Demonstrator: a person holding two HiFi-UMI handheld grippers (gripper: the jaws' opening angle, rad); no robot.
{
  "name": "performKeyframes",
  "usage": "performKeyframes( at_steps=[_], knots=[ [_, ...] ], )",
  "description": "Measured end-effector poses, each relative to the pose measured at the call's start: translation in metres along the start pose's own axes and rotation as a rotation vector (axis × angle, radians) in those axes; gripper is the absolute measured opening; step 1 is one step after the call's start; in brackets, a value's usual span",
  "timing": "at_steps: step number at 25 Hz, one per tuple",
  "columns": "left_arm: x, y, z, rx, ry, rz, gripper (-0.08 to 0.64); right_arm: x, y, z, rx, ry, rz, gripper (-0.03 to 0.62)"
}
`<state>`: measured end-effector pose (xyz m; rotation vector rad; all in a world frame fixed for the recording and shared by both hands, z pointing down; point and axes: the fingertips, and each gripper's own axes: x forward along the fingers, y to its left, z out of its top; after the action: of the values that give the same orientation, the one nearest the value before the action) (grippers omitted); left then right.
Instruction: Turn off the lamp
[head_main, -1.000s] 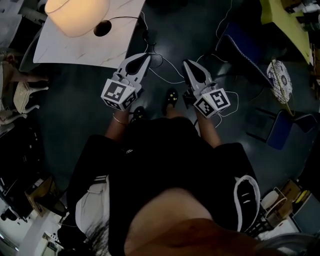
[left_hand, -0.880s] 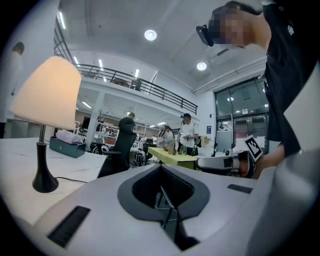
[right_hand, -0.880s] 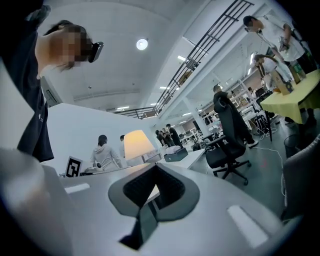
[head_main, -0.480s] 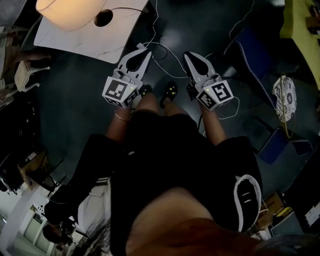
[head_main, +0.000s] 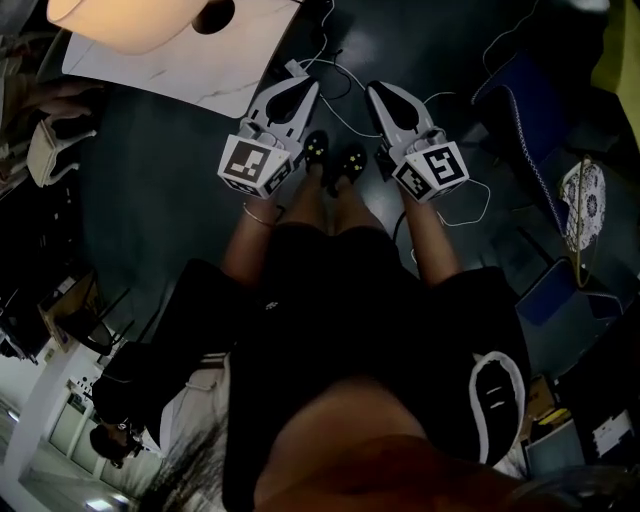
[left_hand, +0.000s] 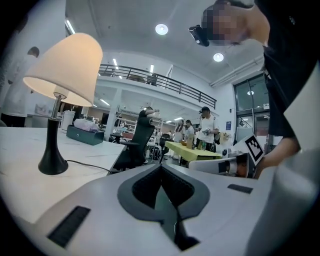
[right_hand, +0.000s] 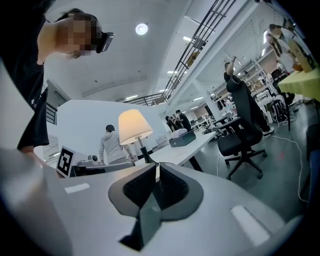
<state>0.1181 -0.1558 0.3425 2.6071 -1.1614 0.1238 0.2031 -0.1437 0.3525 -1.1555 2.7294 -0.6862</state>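
**One lamp lit, two tools shut**

I hold two tools, the left tool (head_main: 297, 88) and the right tool (head_main: 383, 92). Both have their jaws together with nothing between them, and they sit side by side above my two shoes (head_main: 317, 148). The one lamp (head_main: 120, 20), lit, stands on the one white table (head_main: 235, 65) at about ten o'clock from the left tool, well apart. Thin cables (head_main: 345, 70) cross the dark floor (head_main: 150, 160); two, I think.

A lit lamp (head_main: 125, 20) stands on the white table (head_main: 215, 72).

Head view steeply down onto the floor (head_main: 150, 170), gripper views level along their jaws, all sharing the far-left lamp (head_main: 120, 20) and table (head_main: 235, 70).
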Motion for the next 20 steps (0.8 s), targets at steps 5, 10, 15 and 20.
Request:
performKeyframes(
  at_steps=[5, 10, 15, 20],
  knots=[
    [0.010, 0.014, -0.024, 0.003, 0.031, 0.001, 0.007, 0.022, -0.018, -0.019, -0.012, 0.019, 0.002, 0.002],
    [0.018, 0.027, -0.051, -0.018, 0.049, 0.011, 0.007, 0.045, -0.034, -0.041, -0.005, 0.041, -0.006, 0.002],
    [0.025, 0.035, -0.074, -0.023, 0.063, 0.010, 0.008, 0.063, -0.049, -0.066, -0.006, 0.069, -0.023, 0.012],
    [0.029, 0.044, -0.087, -0.055, 0.057, 0.025, 0.008, 0.080, -0.062, -0.093, -0.013, 0.106, -0.028, 0.025]
  ],
)
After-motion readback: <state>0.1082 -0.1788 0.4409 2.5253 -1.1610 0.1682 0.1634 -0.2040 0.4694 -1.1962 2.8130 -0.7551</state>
